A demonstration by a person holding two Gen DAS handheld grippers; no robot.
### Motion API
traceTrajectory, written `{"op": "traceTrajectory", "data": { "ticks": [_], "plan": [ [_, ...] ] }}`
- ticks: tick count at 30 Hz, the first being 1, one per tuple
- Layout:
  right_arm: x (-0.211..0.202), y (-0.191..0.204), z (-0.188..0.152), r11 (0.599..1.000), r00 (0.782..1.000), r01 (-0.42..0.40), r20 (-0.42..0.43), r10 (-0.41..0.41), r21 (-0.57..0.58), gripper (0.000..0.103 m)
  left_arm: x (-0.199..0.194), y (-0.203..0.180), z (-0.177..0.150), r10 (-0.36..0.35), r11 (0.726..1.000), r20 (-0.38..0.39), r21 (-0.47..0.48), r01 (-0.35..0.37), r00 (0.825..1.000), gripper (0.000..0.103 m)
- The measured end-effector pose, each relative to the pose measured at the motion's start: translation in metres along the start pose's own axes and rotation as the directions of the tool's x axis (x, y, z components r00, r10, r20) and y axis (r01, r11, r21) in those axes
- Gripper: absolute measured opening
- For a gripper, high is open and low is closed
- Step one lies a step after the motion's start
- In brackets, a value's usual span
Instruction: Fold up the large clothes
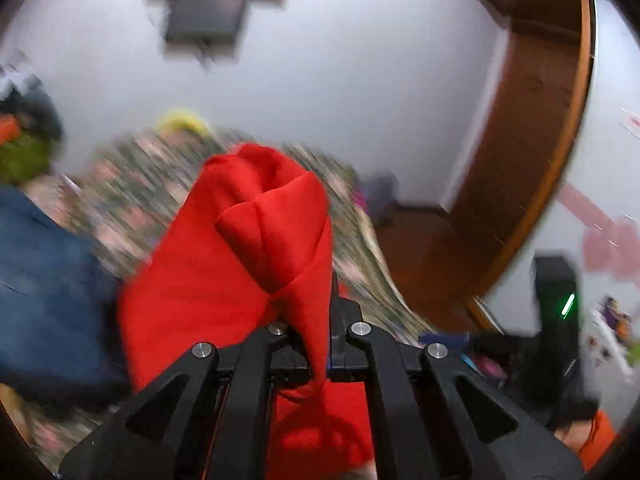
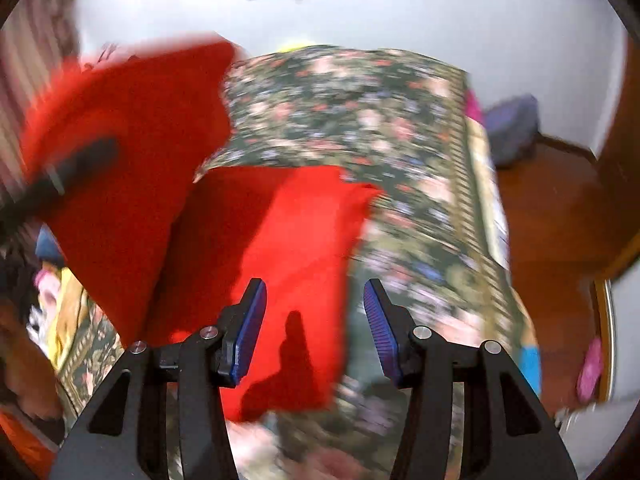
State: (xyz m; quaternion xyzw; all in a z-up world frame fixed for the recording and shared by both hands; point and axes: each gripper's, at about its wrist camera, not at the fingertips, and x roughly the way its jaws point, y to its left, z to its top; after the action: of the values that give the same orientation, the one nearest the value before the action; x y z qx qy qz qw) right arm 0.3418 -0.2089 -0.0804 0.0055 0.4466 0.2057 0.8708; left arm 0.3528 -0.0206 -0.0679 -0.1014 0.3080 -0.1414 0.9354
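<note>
Red garment [image 1: 240, 264] pinched tight in left gripper [image 1: 320, 344] and lifted above floral bedspread [image 2: 360, 120], presumably to carry one edge over for folding, right gripper [image 2: 316, 320] half open, empty.

The bed [image 2: 360, 120] takes up the middle of the room, its far end against the wall. On the bed lies a large garment [image 2: 280, 248], spread over the near half, toward the left side. Part of that garment is lifted off the bed at its left edge, pinched in the left gripper [image 1: 320, 344]. The right gripper [image 2: 314, 328] hangs above the bed's near end, with the garment's right edge under the gap between its fingers. Right of the bed is bare floor [image 2: 552, 208], where a bag [image 2: 512, 128] sits by the bed's far corner. A door [image 1: 532, 120] stands farther right of the bed.
</note>
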Motion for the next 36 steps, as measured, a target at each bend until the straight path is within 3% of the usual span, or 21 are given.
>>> {"op": "traceTrajectory", "data": {
  "ticks": [2,4,6,7,11,13,16,17,19,23,26,30,33,36],
  "plan": [
    [-0.008,-0.016,-0.007,0.999,1.0,0.028,0.002,-0.028,0.021,0.047,0.028,-0.009,-0.02,-0.079,0.997,-0.125,-0.012,0.079,0.989,0.002],
    [-0.013,-0.025,-0.014,0.999,0.999,0.041,0.001,-0.041,0.028,0.047,0.053,-0.016,-0.045,-0.131,0.991,-0.267,-0.012,0.133,0.955,0.002],
    [-0.016,-0.027,-0.017,0.999,0.999,0.039,-0.005,-0.039,0.028,0.047,0.066,-0.022,-0.065,-0.1,0.992,-0.348,0.036,0.12,0.932,0.002],
    [-0.018,-0.027,-0.016,0.999,0.999,0.035,-0.004,-0.035,0.025,0.047,0.066,-0.024,-0.071,-0.079,0.991,-0.358,0.071,0.111,0.93,0.002],
    [-0.027,-0.014,-0.007,1.0,1.0,0.001,0.028,-0.001,0.0,0.047,0.044,-0.023,-0.072,-0.092,0.986,-0.345,0.099,0.134,0.934,0.015],
    [-0.03,-0.005,-0.001,0.999,0.998,-0.029,0.05,0.03,-0.013,0.047,0.028,-0.021,-0.069,-0.086,0.985,-0.327,0.112,0.129,0.941,0.035],
    [-0.028,0.016,0.011,0.997,0.995,-0.072,0.072,0.075,-0.042,0.051,0.006,-0.012,-0.06,-0.01,0.99,-0.27,0.134,0.048,0.963,0.05],
    [-0.027,0.022,0.014,0.995,0.993,-0.082,0.076,0.086,-0.05,0.058,0.0,-0.008,-0.06,0.01,0.99,-0.258,0.137,0.027,0.966,0.05],
    [-0.018,0.038,0.022,0.992,0.991,-0.107,0.079,0.112,-0.068,0.059,-0.012,0.006,-0.057,0.089,0.987,-0.228,0.148,-0.056,0.97,0.051],
    [0.005,0.058,0.031,0.987,0.991,-0.126,0.036,0.13,-0.097,0.059,-0.024,0.042,-0.051,0.244,0.963,-0.169,0.158,-0.218,0.955,0.061],
    [0.026,0.055,0.029,0.99,0.994,-0.112,-0.012,0.111,-0.088,0.059,-0.021,0.072,-0.052,0.291,0.955,-0.181,0.116,-0.274,0.939,0.062],
    [0.047,0.03,0.021,0.995,0.993,-0.1,-0.07,0.1,-0.006,0.059,-0.005,0.11,-0.06,0.243,0.967,-0.267,-0.006,-0.254,0.932,0.062],
    [0.06,0.004,0.009,0.985,0.978,-0.152,-0.129,0.162,0.085,0.059,0.005,0.128,-0.075,0.124,0.976,-0.328,-0.132,-0.175,0.936,0.062],
    [0.066,-0.002,0.002,0.971,0.96,-0.2,-0.171,0.22,0.128,0.059,0.017,0.139,-0.082,0.009,0.964,-0.344,-0.245,-0.099,0.939,0.064]
  ]
}}
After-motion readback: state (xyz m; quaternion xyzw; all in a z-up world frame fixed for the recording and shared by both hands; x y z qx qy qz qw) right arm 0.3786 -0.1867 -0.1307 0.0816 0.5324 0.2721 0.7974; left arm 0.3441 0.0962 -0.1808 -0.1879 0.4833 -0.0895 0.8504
